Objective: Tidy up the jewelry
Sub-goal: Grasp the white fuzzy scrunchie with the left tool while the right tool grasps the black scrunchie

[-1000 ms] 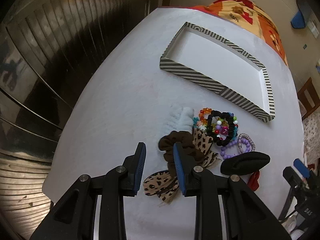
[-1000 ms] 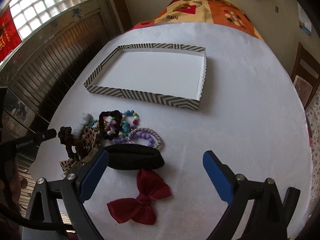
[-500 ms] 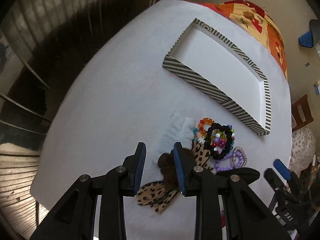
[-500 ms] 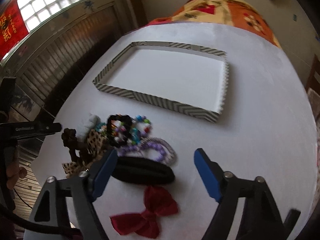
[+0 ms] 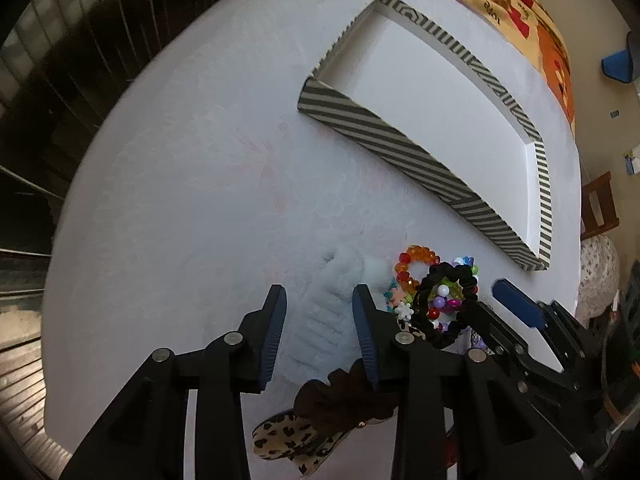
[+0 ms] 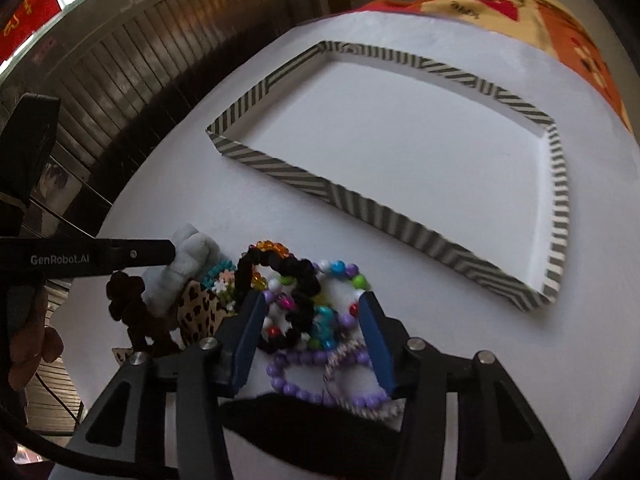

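The white table (image 5: 192,184) lies bare across its whole left half, right up to its curved left edge. Far and to the right sits the striped tray (image 6: 400,216), shallow-walled, its white floor holding nothing; a clear strip of table separates its near wall from the jewelry.

The jewelry is heaped at the near edge: a white fluffy scrunchie (image 5: 336,308), a brown scrunchie (image 5: 340,396), a leopard-print bow (image 5: 288,440), an orange bead bracelet (image 5: 416,260), a black scrunchie (image 6: 288,276) tangled with multicoloured beads, purple bead bracelets (image 6: 304,364) and a black hair clip (image 6: 312,428), crowded and touching.

The left gripper (image 5: 320,328) points steeply down over the white fluffy scrunchie, jaws just widened and straddling it, pads not pressing. The right gripper (image 6: 312,332), just beside it, also tips steeply down over the beads and black scrunchie, its jaws just narrowed around them but not visibly clamped. A hand (image 6: 28,344) grips the left tool's handle.
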`<act>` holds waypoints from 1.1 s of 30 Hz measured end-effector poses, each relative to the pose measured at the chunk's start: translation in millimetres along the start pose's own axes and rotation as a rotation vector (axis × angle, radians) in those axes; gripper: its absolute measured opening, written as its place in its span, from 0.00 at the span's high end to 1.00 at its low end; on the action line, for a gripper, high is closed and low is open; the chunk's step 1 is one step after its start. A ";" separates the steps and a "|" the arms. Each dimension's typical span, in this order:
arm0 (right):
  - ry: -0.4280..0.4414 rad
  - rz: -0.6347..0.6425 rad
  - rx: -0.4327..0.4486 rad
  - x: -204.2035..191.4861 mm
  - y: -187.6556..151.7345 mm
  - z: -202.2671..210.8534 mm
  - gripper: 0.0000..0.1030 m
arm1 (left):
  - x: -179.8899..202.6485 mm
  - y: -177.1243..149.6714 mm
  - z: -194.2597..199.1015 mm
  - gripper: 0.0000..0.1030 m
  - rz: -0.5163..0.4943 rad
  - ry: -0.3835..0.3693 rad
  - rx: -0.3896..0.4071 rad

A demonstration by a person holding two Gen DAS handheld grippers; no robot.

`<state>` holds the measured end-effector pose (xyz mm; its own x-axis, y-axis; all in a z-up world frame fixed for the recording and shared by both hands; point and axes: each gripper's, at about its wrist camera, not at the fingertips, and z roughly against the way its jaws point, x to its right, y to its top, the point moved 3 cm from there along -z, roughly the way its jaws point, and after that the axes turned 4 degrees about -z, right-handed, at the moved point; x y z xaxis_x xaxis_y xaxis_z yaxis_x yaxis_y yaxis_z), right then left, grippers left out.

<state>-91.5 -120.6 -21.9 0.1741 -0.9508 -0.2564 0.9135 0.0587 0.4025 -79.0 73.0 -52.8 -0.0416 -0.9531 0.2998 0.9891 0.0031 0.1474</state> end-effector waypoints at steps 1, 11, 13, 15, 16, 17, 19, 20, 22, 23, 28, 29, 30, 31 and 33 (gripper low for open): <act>0.004 0.000 -0.005 -0.4 1.1 -4.1 0.54 | -0.5 0.5 -1.2 0.83 -0.005 0.000 -0.002; 0.068 -0.025 -0.014 -0.2 3.3 -15.5 0.85 | -3.5 3.2 2.1 0.83 -0.017 -0.046 0.000; 0.070 -0.027 -0.003 0.2 1.9 -11.2 0.85 | -2.7 2.5 5.3 0.83 -0.016 -0.083 0.002; 0.073 -0.027 0.005 1.4 1.5 -7.6 0.86 | -1.0 0.8 5.2 0.77 -0.025 -0.082 0.005; 0.075 -0.026 0.009 2.0 2.1 -6.9 0.86 | -0.5 -0.4 2.0 0.74 -0.031 -0.066 0.000; 0.074 -0.030 0.011 3.0 2.0 -6.6 0.87 | -0.5 -1.9 -2.4 0.74 -0.029 -0.059 -0.009; 0.073 -0.039 0.008 5.6 1.5 -7.6 0.87 | 0.1 -5.6 -10.0 0.74 -0.013 -0.072 -0.028; 0.075 -0.043 0.006 6.3 0.9 -7.7 0.87 | -0.6 -7.0 -11.5 0.74 -0.007 -0.084 -0.031; 0.080 -0.043 0.004 6.4 -0.1 -6.2 0.87 | 0.1 -8.3 -10.8 0.77 -0.010 -0.084 -0.020; 0.081 -0.041 0.008 6.0 -0.6 -3.9 0.87 | 1.0 -7.8 -8.6 0.83 -0.014 -0.081 -0.010; 0.103 -0.053 0.036 8.2 1.3 11.2 0.87 | 4.8 -1.7 14.4 1.00 -0.046 -0.045 0.061; 0.111 -0.057 0.044 9.1 2.2 15.5 0.87 | 5.0 -0.1 18.5 1.00 -0.046 -0.041 0.064; 0.115 -0.060 0.052 9.9 3.1 18.8 0.88 | 5.2 2.1 24.2 1.00 -0.047 -0.036 0.078; 0.116 -0.060 0.057 9.7 4.3 20.7 0.88 | 5.6 3.7 27.0 1.00 -0.049 -0.032 0.086; 0.117 -0.063 0.075 11.7 6.1 27.4 0.88 | 6.4 6.3 33.3 1.00 -0.059 -0.028 0.099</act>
<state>-93.9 -139.7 1.7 0.1628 -0.9098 -0.3818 0.8948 -0.0269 0.4456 -77.8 77.0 -18.6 -0.1041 -0.9438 0.3137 0.9661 -0.0211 0.2571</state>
